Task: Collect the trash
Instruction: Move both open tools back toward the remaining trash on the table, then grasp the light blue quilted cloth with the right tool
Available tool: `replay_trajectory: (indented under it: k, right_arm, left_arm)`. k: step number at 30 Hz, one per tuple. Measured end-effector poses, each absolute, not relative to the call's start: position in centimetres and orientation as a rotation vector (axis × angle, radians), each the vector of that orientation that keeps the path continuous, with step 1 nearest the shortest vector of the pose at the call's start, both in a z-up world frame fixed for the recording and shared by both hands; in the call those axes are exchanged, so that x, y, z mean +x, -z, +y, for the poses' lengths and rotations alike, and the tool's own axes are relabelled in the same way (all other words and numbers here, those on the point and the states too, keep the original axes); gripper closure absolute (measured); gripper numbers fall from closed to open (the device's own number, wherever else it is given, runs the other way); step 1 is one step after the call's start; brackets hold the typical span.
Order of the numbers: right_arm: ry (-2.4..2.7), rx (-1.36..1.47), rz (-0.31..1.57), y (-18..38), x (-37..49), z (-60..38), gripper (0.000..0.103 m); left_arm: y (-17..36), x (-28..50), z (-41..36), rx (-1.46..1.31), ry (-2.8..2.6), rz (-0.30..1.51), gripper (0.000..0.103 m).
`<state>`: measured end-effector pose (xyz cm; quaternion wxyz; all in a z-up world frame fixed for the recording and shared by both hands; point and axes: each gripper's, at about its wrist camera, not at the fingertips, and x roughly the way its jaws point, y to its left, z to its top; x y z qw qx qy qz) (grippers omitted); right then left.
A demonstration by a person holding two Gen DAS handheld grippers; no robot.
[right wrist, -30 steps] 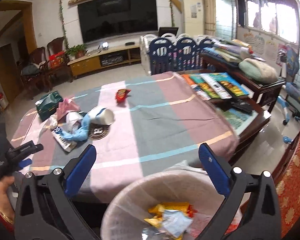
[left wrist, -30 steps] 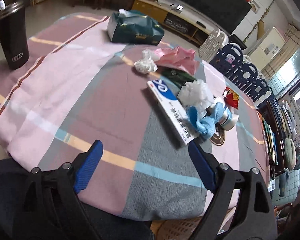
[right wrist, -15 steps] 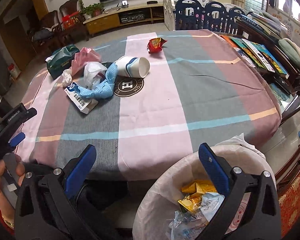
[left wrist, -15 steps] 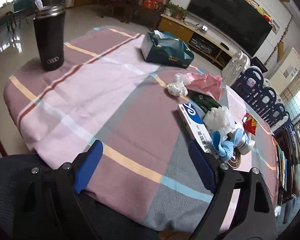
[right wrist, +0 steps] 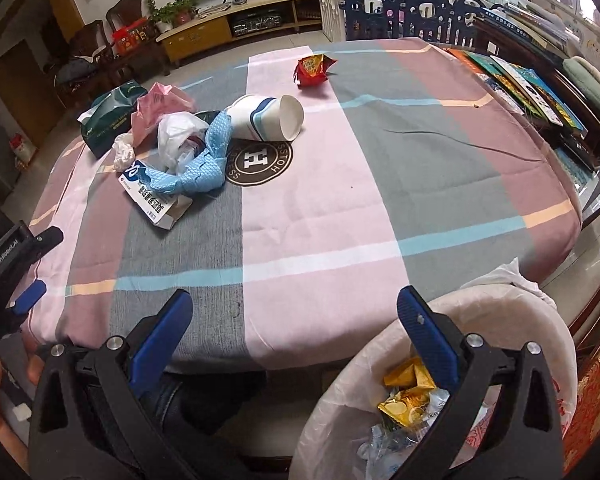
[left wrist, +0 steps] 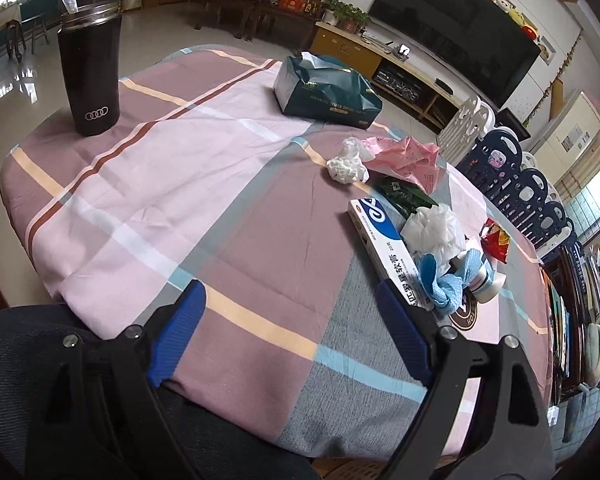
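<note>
While both my tongs hang spread and empty at near table edge, step in hand is reach for next piece. Left gripper (left wrist: 288,328) and right gripper (right wrist: 292,316) pinch nothing. Trash sits far left on tablecloth (right wrist: 340,208) — box (right wrist: 152,200), blue rag (right wrist: 204,168), tipped paper cup (right wrist: 268,118); red wrapper (right wrist: 312,68) farther off. Lined bin (right wrist: 380,360) near right, partly filled. Next move, my judgement — carry one gripper forward over box, close on it.

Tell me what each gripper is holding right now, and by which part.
Nothing is held. The left gripper and the right gripper are both open and empty, above the near edge of the table.
</note>
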<state>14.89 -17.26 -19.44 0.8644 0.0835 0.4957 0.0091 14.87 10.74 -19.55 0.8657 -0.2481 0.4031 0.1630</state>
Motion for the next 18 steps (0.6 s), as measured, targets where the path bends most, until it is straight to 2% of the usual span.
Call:
replay_trajectory:
  k: [6, 13, 15, 18]
  right_arm:
    - [-0.018, 0.138, 1.028, 19.7, 16.6, -15.8, 0.003]
    - [-0.061, 0.121, 1.024, 20.1, 19.0, -13.4, 0.003]
    - [-0.079, 0.099, 1.014, 20.1, 19.6, -12.4, 0.005]
    - [-0.126, 0.058, 0.984, 19.8, 20.9, -10.6, 0.014]
  left_arm:
    - [19.8, 14.7, 11.2, -0.568, -0.327, 0.843, 0.016]
    - [20.5, 13.0, 14.5, -0.798, -0.383, 0.77, 0.016]
    - [20.8, 12.8, 14.9, -0.841, -0.393, 0.771, 0.016]
    - [21.1, 13.1, 15.0, -0.856, -0.385, 0.784, 0.015]
